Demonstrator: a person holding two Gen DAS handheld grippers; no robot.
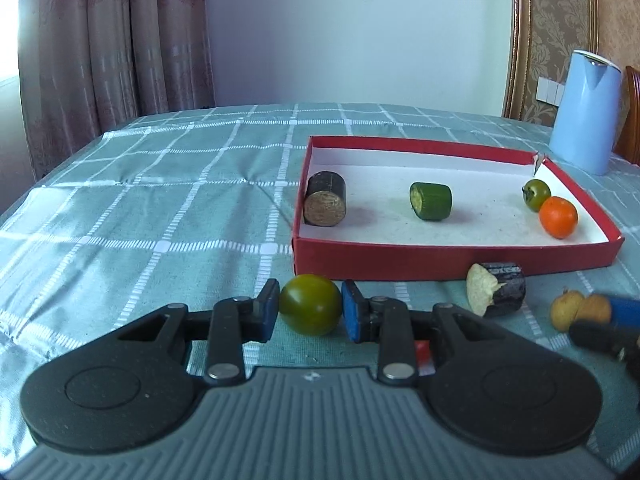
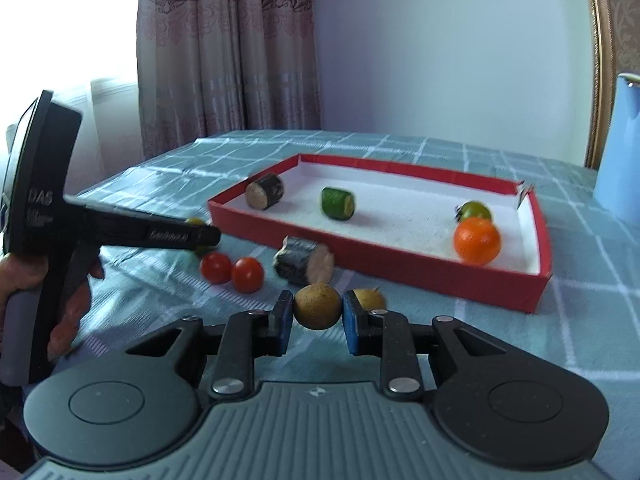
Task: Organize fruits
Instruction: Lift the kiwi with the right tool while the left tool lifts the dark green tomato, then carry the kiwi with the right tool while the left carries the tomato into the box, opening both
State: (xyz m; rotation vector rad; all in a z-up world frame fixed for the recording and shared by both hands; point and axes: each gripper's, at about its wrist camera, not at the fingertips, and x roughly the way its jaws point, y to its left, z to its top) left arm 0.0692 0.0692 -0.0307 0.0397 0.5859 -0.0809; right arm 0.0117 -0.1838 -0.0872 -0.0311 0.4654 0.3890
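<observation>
My left gripper is shut on a green tomato, just in front of the red tray. My right gripper is shut on a brown longan, with a second longan just behind its right finger. The tray holds a dark sugarcane piece, a cucumber piece, a small green tomato and an orange. On the cloth lie another sugarcane piece and two red tomatoes.
A blue kettle stands at the back right beside the tray. The left gripper's body and the hand holding it fill the left of the right wrist view. The checked green tablecloth stretches to the left.
</observation>
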